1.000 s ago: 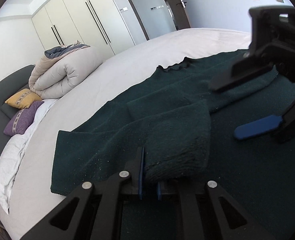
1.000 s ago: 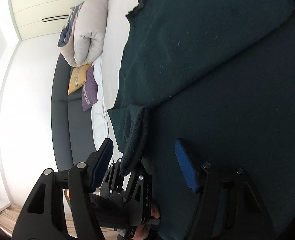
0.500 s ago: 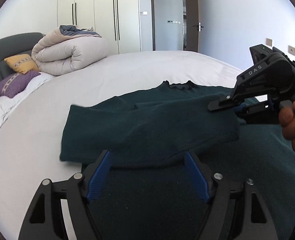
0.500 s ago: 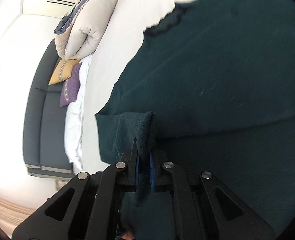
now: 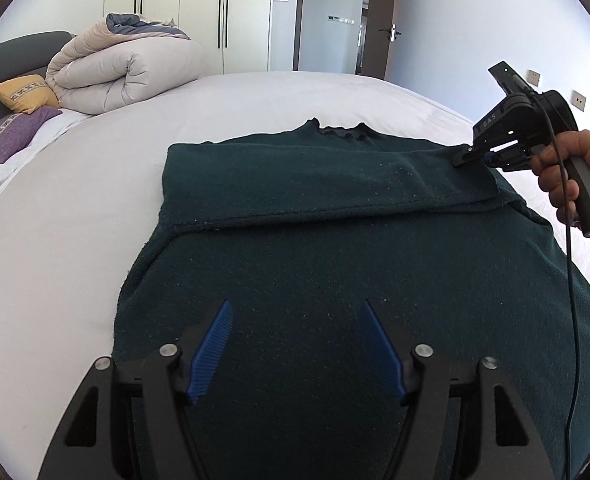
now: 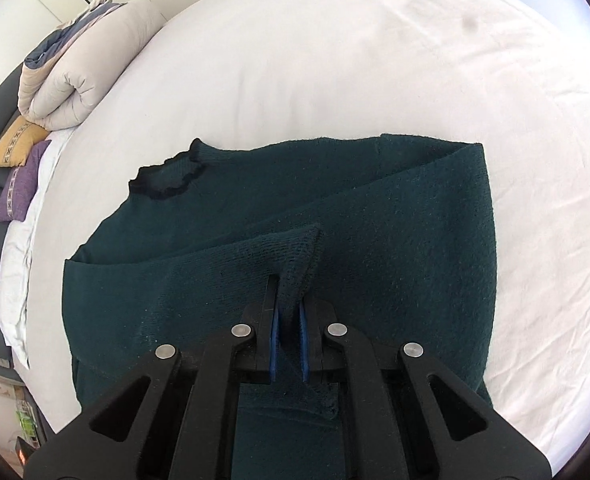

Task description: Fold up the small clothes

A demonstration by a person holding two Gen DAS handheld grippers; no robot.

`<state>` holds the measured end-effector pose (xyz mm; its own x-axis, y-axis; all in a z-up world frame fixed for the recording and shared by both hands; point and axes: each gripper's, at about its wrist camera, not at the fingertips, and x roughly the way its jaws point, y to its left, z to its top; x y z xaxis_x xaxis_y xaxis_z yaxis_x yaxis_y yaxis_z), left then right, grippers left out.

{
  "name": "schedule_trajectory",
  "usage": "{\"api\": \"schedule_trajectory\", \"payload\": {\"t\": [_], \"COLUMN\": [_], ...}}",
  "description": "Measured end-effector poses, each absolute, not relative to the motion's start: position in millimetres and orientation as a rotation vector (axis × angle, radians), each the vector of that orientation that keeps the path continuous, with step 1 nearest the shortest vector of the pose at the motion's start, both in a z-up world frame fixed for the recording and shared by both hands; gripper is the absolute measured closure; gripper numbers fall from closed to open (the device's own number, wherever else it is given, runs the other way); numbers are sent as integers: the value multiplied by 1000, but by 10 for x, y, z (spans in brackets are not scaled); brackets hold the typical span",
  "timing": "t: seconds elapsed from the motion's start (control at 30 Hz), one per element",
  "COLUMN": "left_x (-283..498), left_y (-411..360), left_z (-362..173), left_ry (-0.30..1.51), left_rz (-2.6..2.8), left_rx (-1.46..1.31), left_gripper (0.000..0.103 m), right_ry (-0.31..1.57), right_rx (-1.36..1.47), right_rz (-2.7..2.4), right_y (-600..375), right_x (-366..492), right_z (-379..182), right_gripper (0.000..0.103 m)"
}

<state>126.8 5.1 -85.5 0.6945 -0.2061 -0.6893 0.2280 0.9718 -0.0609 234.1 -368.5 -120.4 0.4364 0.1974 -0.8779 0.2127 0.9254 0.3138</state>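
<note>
We see bright, even daylight, source out of frame. White bedsheet (image 6: 375, 60) near blown out in right wrist view. Dark sweater (image 5: 335, 260) swallows detail. Strong fisheye bending, black vignette corners. Focus sharp, no motion blur.

The dark green sweater (image 5: 335, 272) is running off the bottom edge of both wrist views, so its hem is not showing. The sleeve cuff (image 6: 295, 256) is disappearing between the right tool's (image 6: 288, 330) blue pads. The bed (image 6: 335, 60) is being cut off on every side, its near edge hiding behind the tool frames.
</note>
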Motion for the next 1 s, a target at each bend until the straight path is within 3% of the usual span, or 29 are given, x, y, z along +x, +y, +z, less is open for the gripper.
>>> {"api": "schedule_trajectory", "payload": {"t": [0.17,0.37,0.43,0.6,0.7,1.0], "left_x": [1420,2270,2622,3273,3370,3208], "left_y": [296,594,664,743,810,918], "left_z": [-615,-237,-246,-650,-987,-1061], "left_ry": [750,728,778,940,973,882], "left_rz": [-265,-255,-262,-218,-172,-202], "left_rx": [-112,-190,-233,-267,-216,-293], "left_gripper": [36,40,52,62,81,81], "right_ry": [1122,1116,1112,1114,1096,997], "right_rx": [348,368,375,328,359,285], "right_rz": [1,40,51,65,75,53], "right_y": [-3534,-3693,-3711,-3694,-3725,-3665], "right_x": [2383,2249,2257,2294,2290,2293], "right_z": [-1333,-1296,-1298,-1302,-1322,-1246], "right_gripper": [96,96,96,96,96,96]}}
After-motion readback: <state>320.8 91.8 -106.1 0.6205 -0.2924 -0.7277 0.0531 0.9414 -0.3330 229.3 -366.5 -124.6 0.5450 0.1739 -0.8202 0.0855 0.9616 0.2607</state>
